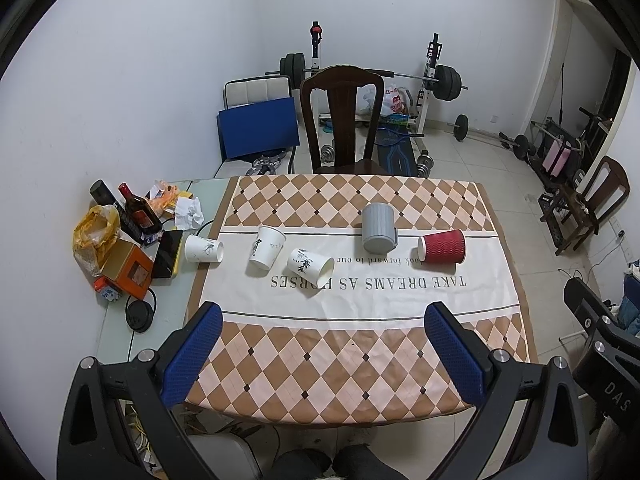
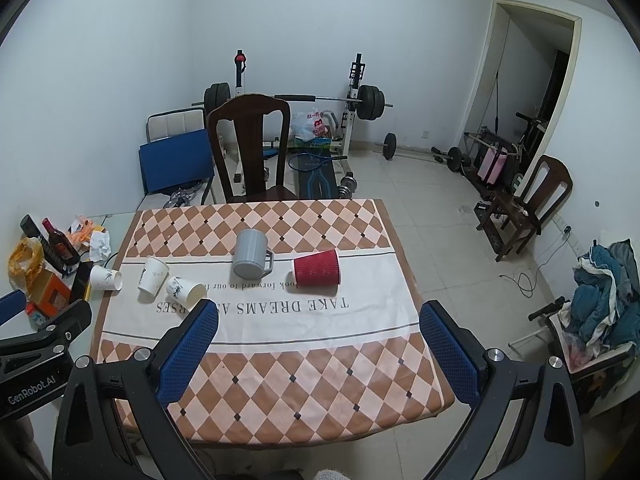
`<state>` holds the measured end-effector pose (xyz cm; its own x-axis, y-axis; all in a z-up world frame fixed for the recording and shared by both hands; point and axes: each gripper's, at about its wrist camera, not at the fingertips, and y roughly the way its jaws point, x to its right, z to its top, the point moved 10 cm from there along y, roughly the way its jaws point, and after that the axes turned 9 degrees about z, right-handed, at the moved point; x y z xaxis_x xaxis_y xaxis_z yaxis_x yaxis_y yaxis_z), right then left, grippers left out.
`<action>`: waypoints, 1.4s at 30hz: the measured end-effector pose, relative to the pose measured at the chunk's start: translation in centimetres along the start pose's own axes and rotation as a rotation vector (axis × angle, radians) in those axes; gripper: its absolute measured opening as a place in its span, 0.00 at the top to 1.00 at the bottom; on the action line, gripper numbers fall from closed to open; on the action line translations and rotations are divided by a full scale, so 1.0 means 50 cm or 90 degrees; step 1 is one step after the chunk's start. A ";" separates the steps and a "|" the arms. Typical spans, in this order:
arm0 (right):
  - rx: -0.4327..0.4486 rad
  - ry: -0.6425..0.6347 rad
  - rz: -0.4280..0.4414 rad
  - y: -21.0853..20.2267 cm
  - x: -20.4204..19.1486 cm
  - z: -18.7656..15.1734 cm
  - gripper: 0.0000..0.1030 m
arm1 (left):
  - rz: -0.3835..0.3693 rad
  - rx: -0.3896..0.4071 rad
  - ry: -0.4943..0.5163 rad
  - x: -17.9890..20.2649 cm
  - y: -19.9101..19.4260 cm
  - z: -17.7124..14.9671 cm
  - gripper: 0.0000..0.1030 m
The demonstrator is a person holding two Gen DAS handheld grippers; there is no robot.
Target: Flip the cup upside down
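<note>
Both tools, left [image 1: 322,316] and right [image 2: 318,314], hover wide open and empty above the bench's [image 1: 320,360] near edge, cups [image 1: 442,246] beyond.

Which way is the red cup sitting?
Tipped on its side: the red cup lies on the tablecloth, one round end facing left.

Wooden chair [image 1: 340,120] behind table, barbell rack [image 1: 434,76] beyond (wall-side).

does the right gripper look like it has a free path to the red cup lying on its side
Probably yes. The right gripper is open, and only bare tablecloth lies between it and the red cup; the grey mug stands apart from it.
</note>
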<state>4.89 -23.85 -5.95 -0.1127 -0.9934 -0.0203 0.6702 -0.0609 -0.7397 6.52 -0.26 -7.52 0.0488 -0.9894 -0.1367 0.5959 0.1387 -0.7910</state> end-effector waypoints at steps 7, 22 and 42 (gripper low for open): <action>0.000 0.001 0.003 -0.001 0.004 -0.005 0.01 | 0.000 0.000 0.001 0.000 0.001 0.001 0.00; -0.001 0.001 0.003 -0.003 0.003 -0.002 0.01 | 0.000 0.000 -0.001 0.000 0.000 0.002 0.00; 0.000 -0.002 0.006 -0.003 -0.009 -0.011 0.01 | -0.003 0.000 -0.001 0.000 0.001 0.003 0.00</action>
<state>4.44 -23.34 -6.19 -0.1040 -0.9943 -0.0254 0.6711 -0.0513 -0.7396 6.67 -0.27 -7.45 0.0474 -0.9901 -0.1319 0.5966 0.1340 -0.7913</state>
